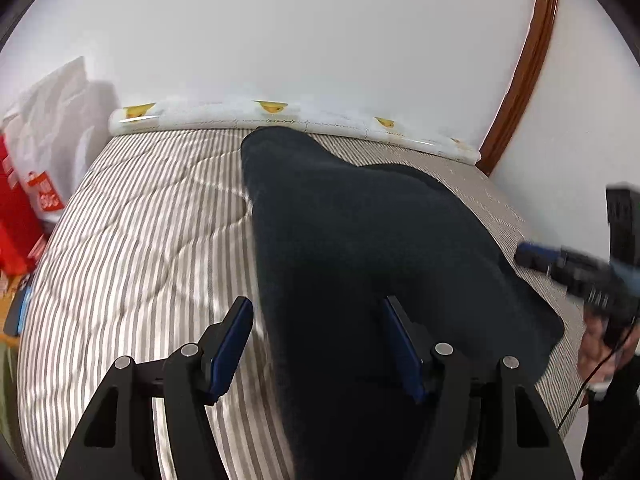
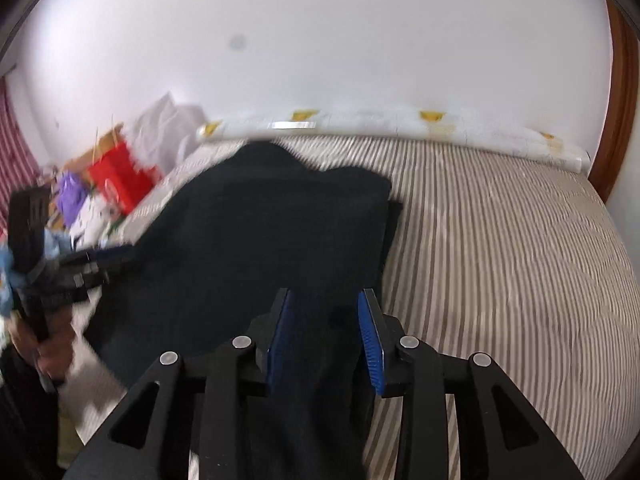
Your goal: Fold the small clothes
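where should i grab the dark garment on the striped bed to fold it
Probably the near right corner of the dark garment, at about. It lies flat on the striped cover, its edge free on bare stripes, so come in low from the right side.

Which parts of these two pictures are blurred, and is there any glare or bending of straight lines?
Left wrist view: the right gripper is smeared by motion, and the striped bedcover bends with the fisheye. Right wrist view: the dark garment and the left gripper are blurred; a small glare sits on the white roll.
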The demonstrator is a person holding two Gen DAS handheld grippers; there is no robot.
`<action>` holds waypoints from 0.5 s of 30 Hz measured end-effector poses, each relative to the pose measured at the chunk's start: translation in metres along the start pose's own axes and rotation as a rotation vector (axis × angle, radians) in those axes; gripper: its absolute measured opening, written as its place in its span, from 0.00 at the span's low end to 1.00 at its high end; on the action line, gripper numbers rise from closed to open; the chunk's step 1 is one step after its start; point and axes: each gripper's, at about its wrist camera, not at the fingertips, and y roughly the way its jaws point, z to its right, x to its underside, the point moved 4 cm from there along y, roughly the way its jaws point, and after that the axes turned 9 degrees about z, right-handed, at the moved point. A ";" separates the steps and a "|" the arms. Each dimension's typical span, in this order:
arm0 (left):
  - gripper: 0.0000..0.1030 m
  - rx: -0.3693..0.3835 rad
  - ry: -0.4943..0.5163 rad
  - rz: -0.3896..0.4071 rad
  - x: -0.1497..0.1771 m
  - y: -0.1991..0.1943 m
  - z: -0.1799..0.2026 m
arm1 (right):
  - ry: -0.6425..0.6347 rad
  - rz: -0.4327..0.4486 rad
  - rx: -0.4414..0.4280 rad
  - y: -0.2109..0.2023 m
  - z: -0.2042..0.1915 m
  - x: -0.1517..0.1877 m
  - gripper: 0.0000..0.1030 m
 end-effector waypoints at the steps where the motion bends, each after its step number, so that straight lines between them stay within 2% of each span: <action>1: 0.62 -0.002 -0.003 0.001 0.003 -0.005 0.000 | 0.004 -0.012 0.010 -0.002 -0.001 0.014 0.33; 3: 0.62 -0.011 -0.008 -0.002 0.015 -0.016 0.001 | 0.017 -0.037 0.038 -0.004 0.002 0.038 0.33; 6: 0.63 -0.013 -0.013 -0.027 0.030 -0.026 0.004 | 0.058 -0.008 0.054 -0.022 0.006 0.055 0.33; 12: 0.63 -0.065 -0.009 -0.040 0.047 -0.055 0.015 | 0.084 0.030 0.095 -0.062 -0.002 0.043 0.34; 14: 0.63 -0.085 0.001 -0.019 0.043 -0.070 0.022 | 0.090 0.041 0.093 -0.074 -0.008 0.034 0.37; 15: 0.63 -0.095 0.003 -0.006 0.040 -0.077 0.025 | 0.090 0.050 0.097 -0.080 -0.009 0.030 0.42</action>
